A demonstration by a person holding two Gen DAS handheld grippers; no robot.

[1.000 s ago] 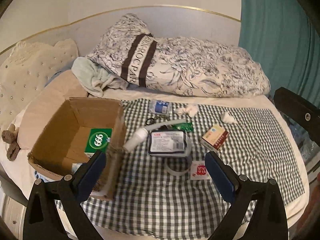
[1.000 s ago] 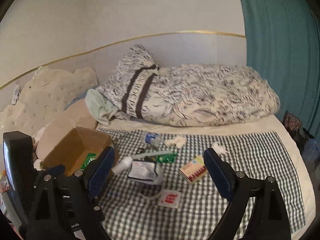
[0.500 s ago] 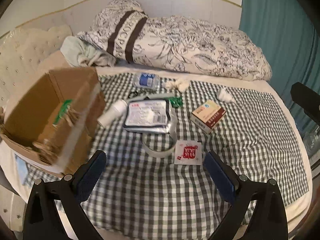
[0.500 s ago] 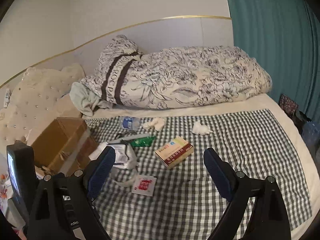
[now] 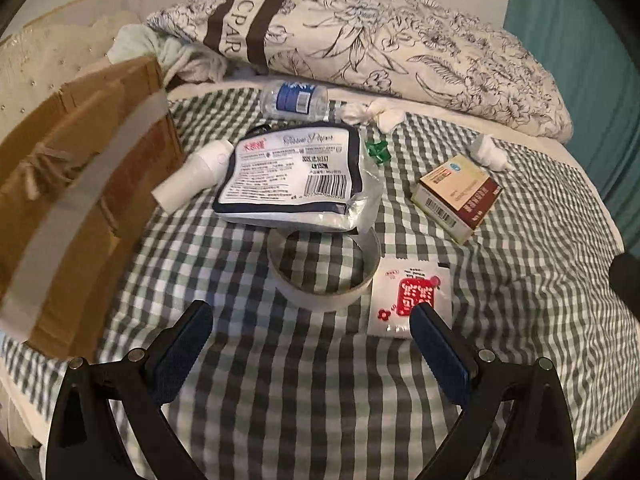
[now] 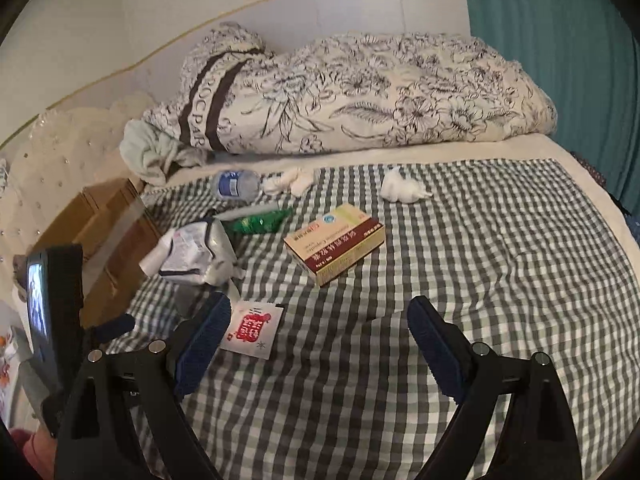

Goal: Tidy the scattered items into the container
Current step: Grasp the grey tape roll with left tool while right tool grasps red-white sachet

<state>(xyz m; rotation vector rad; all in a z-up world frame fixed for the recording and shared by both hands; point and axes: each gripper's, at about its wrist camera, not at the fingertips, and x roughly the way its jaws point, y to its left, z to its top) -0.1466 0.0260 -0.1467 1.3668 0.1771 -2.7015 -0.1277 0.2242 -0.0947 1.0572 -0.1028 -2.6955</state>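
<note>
left claw (image 5: 311,322) wide open, gripping nothing, hovering over the checked cloth (image 5: 320,380) just in front of the tape ring (image 5: 324,268). right claw (image 6: 319,322) likewise spread wide and empty, low over the same cloth, in front of the medicine box (image 6: 335,241).

taking the tape ring as landmark: lying flat on the cloth. directly behind it and overlapping its far edge, a tissue pack (image 5: 290,176) in clear wrap. just right of the ring, touching its rim, a white sachet with red print (image 5: 412,296). behind and to the right, well apart, the medicine box (image 5: 456,196), lying flat. left of the tissue pack, a white tube (image 5: 196,174) tilted toward the cardboard box (image 5: 80,184). cardboard box far left of the ring, seen from its taped side, blurred; contents hidden in this view. further behind the ring, a green wrapper (image 5: 377,151), a small water bottle (image 5: 294,100) on its side, crumpled tissue (image 5: 374,114), and a second tissue wad (image 5: 490,152) off to the right. rolled floral duvet (image 5: 360,44) along the far side of the bed.
</note>
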